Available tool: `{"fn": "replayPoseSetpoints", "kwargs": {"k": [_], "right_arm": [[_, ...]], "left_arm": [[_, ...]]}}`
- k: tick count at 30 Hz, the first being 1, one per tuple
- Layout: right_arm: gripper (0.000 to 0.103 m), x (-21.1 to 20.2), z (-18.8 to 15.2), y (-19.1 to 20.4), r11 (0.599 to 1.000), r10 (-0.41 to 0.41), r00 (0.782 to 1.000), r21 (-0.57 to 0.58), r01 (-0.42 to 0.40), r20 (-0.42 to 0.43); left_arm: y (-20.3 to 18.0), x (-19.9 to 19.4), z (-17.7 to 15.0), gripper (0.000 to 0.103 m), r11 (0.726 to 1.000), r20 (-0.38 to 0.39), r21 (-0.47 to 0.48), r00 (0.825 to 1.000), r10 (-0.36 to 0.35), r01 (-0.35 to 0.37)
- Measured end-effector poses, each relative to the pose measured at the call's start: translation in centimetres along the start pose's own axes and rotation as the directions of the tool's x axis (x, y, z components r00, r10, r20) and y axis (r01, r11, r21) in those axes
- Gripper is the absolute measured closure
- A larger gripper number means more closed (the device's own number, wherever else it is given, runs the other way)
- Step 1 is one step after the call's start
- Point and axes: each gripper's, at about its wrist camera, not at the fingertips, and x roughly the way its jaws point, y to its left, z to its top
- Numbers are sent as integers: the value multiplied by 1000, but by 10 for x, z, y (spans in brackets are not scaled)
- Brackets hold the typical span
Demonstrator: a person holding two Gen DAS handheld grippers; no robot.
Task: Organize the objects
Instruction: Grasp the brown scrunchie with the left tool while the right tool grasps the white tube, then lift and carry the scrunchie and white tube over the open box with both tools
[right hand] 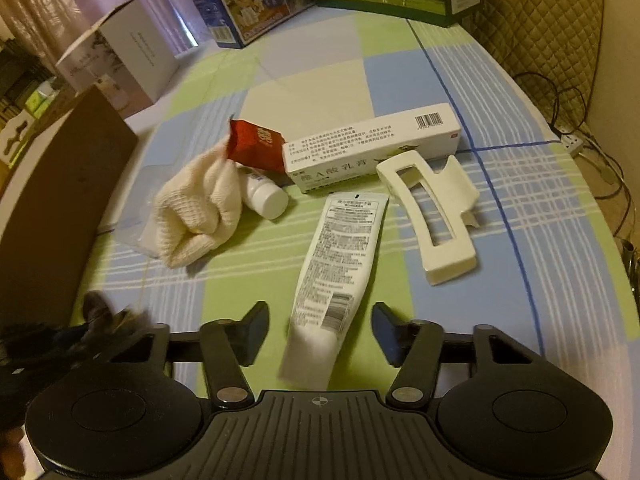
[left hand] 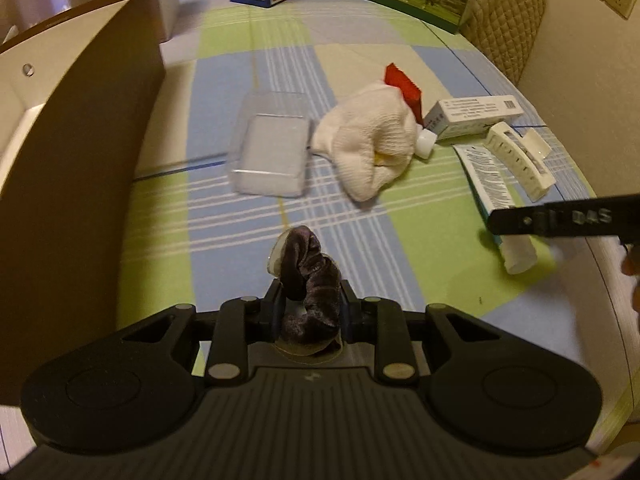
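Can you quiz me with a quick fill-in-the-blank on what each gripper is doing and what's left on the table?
1. The left gripper is shut on a dark velvet ____.
2. The tube lies with its cap end between the open fingers of the ____ gripper.
3. The cream hair claw lies just to the ____ of the tube in the right wrist view.
4. The red packet rests against the long white ____.

Missing words: scrunchie; right; right; box
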Motion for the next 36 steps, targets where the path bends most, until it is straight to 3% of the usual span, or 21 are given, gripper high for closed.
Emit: {"fn": "replayPoseSetpoints", "kwargs": {"k": [2, 6, 14, 19, 29, 36], "right_arm": [[67, 2, -2, 1, 1000, -9, 1000, -10, 9, 14], [71, -2, -9, 4, 999, 8, 1000, -44, -8, -2], [71, -28, -50, 3, 984, 42, 994, -170, -58, -96], [71, -41, -71, -4, 979, 1, 993, -200, -26, -122], [69, -31, -70, 13, 973, -79, 995, -223, 62, -66], [61, -21, -66, 24, 956, -125, 991, -273, 107, -50]], "left_arm": [[2, -3, -4, 80, 1000, -1, -6, 1000, 0, 0], [6, -8, -9, 80, 1000, -8, -12, 1000, -3, 2], [9, -17, -19, 80, 1000, -28, -4, 999, -17, 17], [11, -20, -26, 80, 1000, -41, -2, 999, -20, 20], [11, -27, -30, 80, 1000, -31, -2, 999, -23, 23], [11, -32, -36, 80, 1000, -29, -8, 999, -23, 23]]}}
